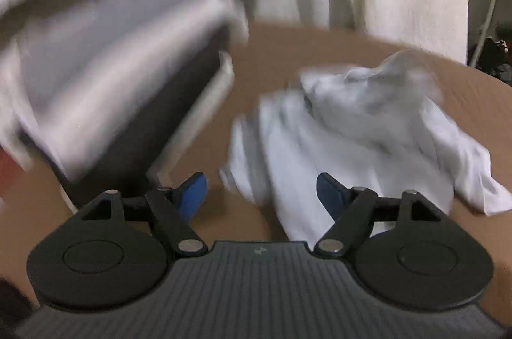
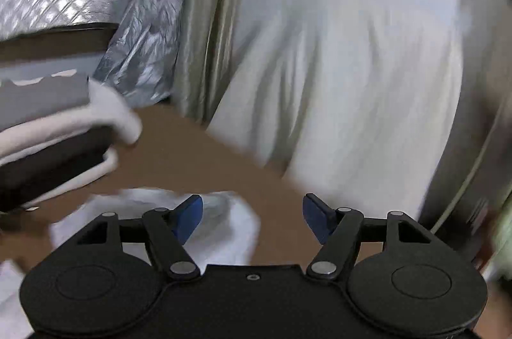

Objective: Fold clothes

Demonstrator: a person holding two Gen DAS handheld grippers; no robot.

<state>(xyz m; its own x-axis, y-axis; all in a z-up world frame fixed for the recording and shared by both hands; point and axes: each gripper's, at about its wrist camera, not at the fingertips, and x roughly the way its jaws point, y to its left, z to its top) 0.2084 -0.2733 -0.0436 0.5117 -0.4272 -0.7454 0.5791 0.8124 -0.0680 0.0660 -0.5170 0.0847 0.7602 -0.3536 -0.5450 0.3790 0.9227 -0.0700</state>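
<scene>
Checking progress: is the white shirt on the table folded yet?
No. The shirt lies crumpled in a heap on the table, both claws open.

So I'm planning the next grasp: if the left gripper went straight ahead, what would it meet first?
Probably the crumpled white garment: the left gripper, jaws open and empty, points at its near edge on the brown table. The picture is blurred, so depth is uncertain.

Open brown counter [image 1: 265,57] runs as a lane between a stack of folded clothes [image 1: 96,76] on the left and a crumpled white garment [image 1: 368,128] on the right. Pale draped cloth [image 2: 336,51] blocks the far edge. Both views are blurred.
</scene>
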